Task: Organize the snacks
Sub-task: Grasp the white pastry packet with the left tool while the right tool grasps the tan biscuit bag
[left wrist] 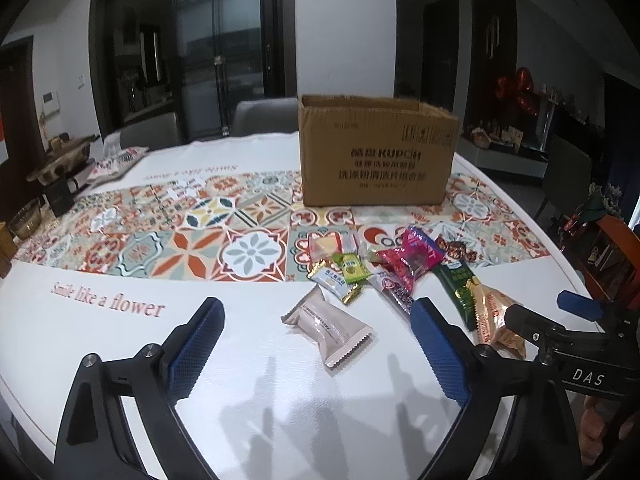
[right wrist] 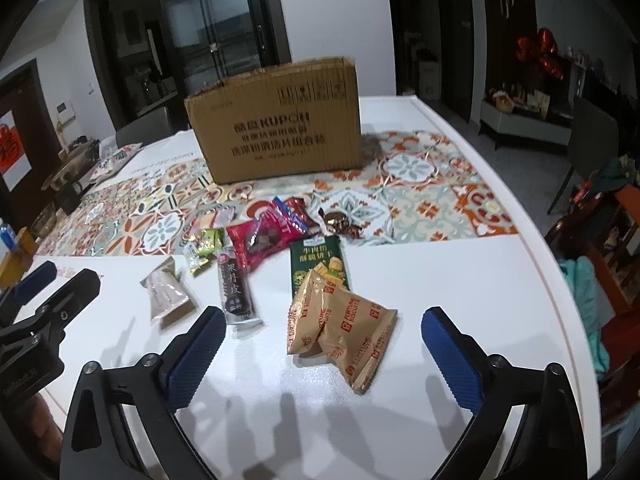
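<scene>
Jaws of the left gripper [left wrist: 316, 344] gape wide and empty over a pale pink packet [left wrist: 334, 330] lying between them; the right gripper [right wrist: 322, 344], equally spread, frames tan biscuit packets [right wrist: 348, 328]. Other snacks [right wrist: 260, 240] cluster mid-table [right wrist: 460, 280] before the cardboard box [right wrist: 280, 124].

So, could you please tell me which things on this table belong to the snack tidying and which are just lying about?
Belongs to the job:
- cardboard box
- beige snack packet
- tan biscuit packets
- green cracker packet
- pink packet
- dark bar
- small green sweets

Just lying about:
- glass bowl
- patterned pouch
- grey chairs
</scene>
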Motion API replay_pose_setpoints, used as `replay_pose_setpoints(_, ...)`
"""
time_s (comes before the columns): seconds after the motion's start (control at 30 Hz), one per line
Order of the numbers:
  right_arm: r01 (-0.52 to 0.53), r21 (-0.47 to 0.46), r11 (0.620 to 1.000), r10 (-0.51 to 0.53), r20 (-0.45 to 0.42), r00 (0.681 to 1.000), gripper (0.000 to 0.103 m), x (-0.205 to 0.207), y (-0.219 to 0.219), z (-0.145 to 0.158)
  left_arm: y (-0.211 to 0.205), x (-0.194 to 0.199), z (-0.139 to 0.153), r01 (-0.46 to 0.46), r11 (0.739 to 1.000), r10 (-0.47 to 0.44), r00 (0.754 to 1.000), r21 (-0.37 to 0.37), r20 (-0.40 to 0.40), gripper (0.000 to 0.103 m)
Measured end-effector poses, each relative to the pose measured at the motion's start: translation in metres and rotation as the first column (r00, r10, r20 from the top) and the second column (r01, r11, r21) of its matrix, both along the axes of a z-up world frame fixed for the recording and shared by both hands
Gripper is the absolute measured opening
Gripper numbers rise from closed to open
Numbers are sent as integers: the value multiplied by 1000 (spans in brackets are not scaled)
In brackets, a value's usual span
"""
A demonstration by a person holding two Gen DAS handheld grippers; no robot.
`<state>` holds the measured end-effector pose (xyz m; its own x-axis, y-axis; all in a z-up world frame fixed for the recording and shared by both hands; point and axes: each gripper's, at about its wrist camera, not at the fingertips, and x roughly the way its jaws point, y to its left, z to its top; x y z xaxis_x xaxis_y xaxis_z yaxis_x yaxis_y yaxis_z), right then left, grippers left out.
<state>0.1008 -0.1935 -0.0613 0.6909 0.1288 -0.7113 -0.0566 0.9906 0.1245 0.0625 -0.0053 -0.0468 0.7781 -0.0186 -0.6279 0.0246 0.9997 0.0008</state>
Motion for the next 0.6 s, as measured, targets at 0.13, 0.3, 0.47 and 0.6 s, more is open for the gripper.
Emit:
replay_pose_setpoints(0.13, 7, 28, 1000, -6, -46, 999, 93, 13, -3, -13, -1, 13, -13, 3, 1000, -4, 999, -17, -49, 87)
replay_pose_setpoints(0.3, 17, 35, 999, -14, -88, 996, 90, 23, -5, -27, 1, 29, -28, -22, 999, 19, 995, -33, -101, 81)
replay_pose_setpoints(0.47, 27, 43, 999, -22, -120, 993, 89, 31, -5, -36, 1, 44, -43, -37, 998, 27, 987, -56, -157, 74)
replay_pose_setpoints(0.6, 39, 43, 998, -32, -147, 989, 84, 37, -7, -42, 1, 53, -51, -46, 997, 34, 982, -60, -188, 73)
